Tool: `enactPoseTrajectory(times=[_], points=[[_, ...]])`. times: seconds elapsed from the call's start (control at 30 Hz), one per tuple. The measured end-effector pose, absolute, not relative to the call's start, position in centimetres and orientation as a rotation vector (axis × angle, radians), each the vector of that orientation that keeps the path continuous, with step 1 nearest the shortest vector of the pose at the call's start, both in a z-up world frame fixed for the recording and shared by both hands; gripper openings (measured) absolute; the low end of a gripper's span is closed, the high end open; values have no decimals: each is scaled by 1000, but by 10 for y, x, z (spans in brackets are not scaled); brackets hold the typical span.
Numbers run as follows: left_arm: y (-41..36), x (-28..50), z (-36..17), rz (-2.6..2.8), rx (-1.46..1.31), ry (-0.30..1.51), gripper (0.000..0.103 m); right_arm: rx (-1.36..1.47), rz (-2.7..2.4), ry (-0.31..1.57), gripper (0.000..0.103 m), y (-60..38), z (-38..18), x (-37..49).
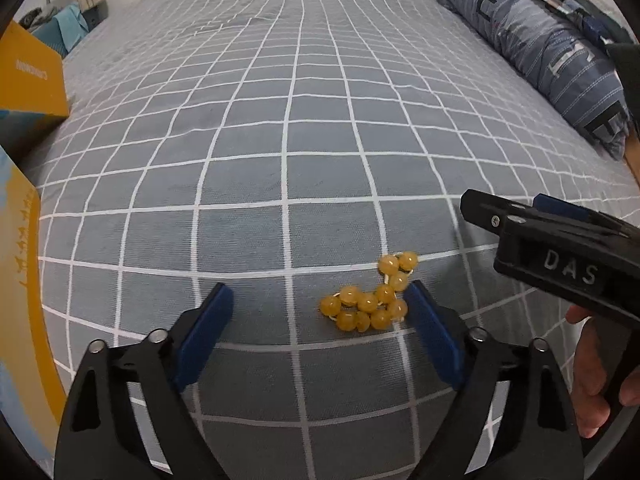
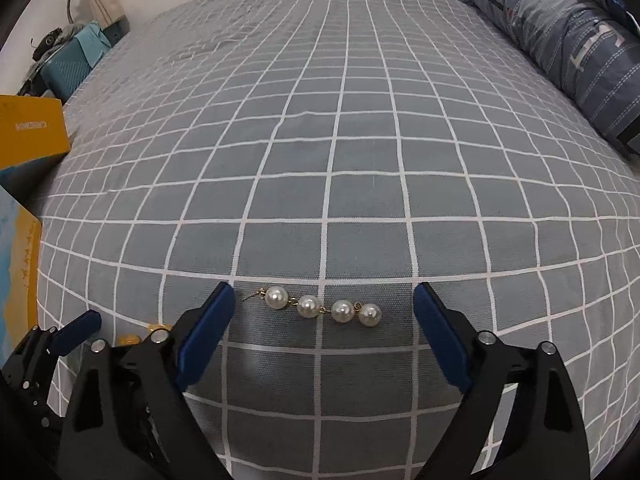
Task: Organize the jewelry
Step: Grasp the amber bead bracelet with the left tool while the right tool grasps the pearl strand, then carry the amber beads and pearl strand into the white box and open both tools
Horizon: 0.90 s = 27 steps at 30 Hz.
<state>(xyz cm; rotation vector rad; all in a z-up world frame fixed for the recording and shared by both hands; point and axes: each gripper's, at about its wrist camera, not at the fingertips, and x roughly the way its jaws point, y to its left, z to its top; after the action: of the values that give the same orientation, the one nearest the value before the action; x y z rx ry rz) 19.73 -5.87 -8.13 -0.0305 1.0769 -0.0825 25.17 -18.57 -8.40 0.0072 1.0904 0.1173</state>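
A bunched yellow bead bracelet (image 1: 370, 300) lies on the grey checked bedsheet (image 1: 280, 128). My left gripper (image 1: 320, 300) is open around it, with the right finger touching the beads. In the right wrist view a pearl earring pair (image 2: 324, 307), a short row of white pearls on gold links, lies on the sheet (image 2: 340, 140). My right gripper (image 2: 324, 300) is open with the pearls between its fingers. The right gripper also shows in the left wrist view (image 1: 560, 256), held by a hand. A few yellow beads (image 2: 154, 328) peek out at lower left.
A yellow box (image 1: 32, 80) stands at the left edge of the bed, another yellow and blue box (image 1: 20, 300) nearer. A folded blue patterned quilt (image 1: 540, 48) lies along the right side. A teal bag (image 2: 68, 68) sits beyond the far left corner.
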Motion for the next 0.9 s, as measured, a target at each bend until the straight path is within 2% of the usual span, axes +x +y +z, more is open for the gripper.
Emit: enactPoseTrajectory(times=[0.37,0.43,0.47,0.53,0.6,0.63,0.9], points=[[-50,197,-74,-115,-29,1093,32,13,117,1113,57,-187,-86,254],[-47,198,-74,-120,-42,1093,20,19,112,1119,48,-187,-87,254],[-48,201,-75,-120,-47,1093,18,23,109,1121,45,-189,-87,254],[-44,203,-75,-124,-58,1094,12,29,106,1129,31,-190,-87,254],[-43,204,-75,-124,-70,1096,9,39,102,1132,27,-191,-87,254],[-43,203,-75,-124,-68,1095,9,39,98,1132,10,-191,-88,253],[-49,198,-71,-120,-62,1085,9,32,92,1125,10,-188,-86,249]])
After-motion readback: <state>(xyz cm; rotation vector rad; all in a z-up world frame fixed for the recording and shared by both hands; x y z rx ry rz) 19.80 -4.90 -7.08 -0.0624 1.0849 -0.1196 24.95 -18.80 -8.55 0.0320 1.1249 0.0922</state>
